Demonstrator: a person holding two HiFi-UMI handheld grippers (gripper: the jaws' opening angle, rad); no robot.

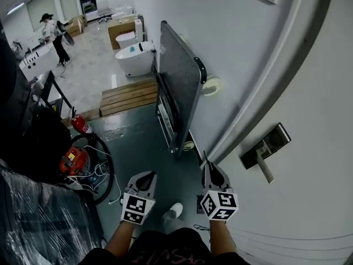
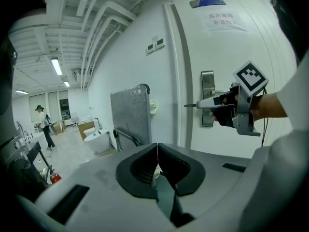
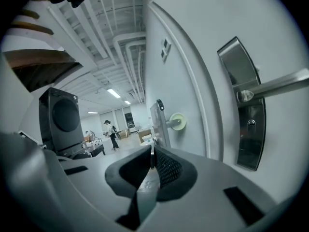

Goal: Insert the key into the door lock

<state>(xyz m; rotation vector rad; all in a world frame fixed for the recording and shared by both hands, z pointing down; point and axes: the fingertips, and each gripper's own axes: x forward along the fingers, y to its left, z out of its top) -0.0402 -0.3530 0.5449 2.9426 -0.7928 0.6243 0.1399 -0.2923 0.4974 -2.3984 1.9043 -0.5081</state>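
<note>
Right tongs (image 3: 151, 146) clench the key (image 3: 152, 156), which sticks out past their tips, well apart from the door lock (image 3: 251, 124) on the plate (image 3: 240, 69) below the handle (image 3: 280, 85) to their right. Left tongs (image 2: 157, 151) are clenched empty.

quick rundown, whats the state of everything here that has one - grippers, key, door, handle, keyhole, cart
left gripper: shut, empty
right gripper: shut on the key
key: held blade forward, not yet in the lock
door: closed
door handle: level, not pressed
keyhole: empty
platform cart: stood on edge against the wall
</note>
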